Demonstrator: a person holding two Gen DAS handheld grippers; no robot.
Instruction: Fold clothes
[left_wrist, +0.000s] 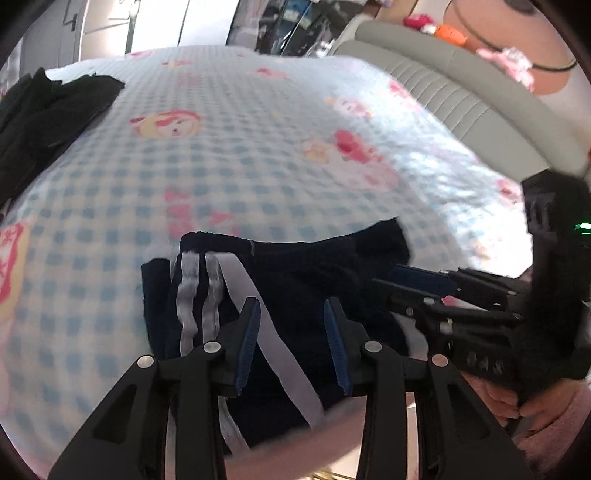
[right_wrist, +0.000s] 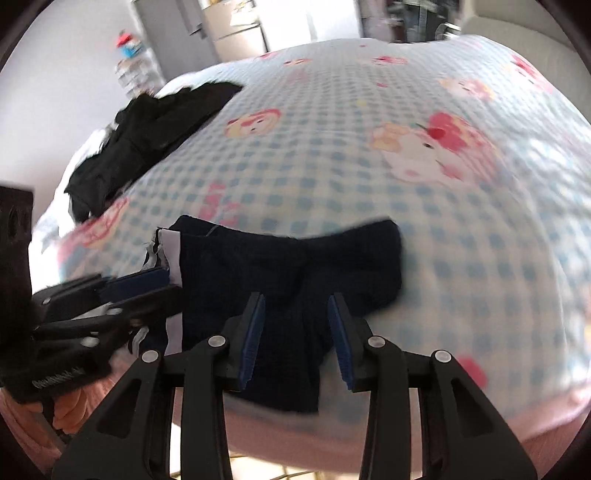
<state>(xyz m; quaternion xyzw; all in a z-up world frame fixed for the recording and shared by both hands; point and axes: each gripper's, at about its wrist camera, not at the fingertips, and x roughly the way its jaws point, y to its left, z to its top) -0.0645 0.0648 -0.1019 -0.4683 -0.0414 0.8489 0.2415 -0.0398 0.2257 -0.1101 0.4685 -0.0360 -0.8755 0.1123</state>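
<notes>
A folded navy garment (left_wrist: 314, 280) with white side stripes (left_wrist: 188, 295) lies near the bed's front edge, also seen in the right wrist view (right_wrist: 258, 266). My left gripper (left_wrist: 291, 306) hovers over its striped left part, jaws apart, with a white band running under the gap and nothing pinched. My right gripper (right_wrist: 295, 301) stands open above the garment's plain navy right half. Each gripper shows in the other's view: the right gripper (left_wrist: 399, 280) at the garment's right end, the left gripper (right_wrist: 147, 280) at its striped end. Both views are blurred.
The bed has a blue-check sheet (left_wrist: 221, 177) with pink cartoon prints. A crumpled heap of black clothes (left_wrist: 48, 110) (right_wrist: 147, 129) lies at the far left. A grey padded headboard (left_wrist: 461, 96) runs along the right. A hand (left_wrist: 517, 402) holds the right gripper.
</notes>
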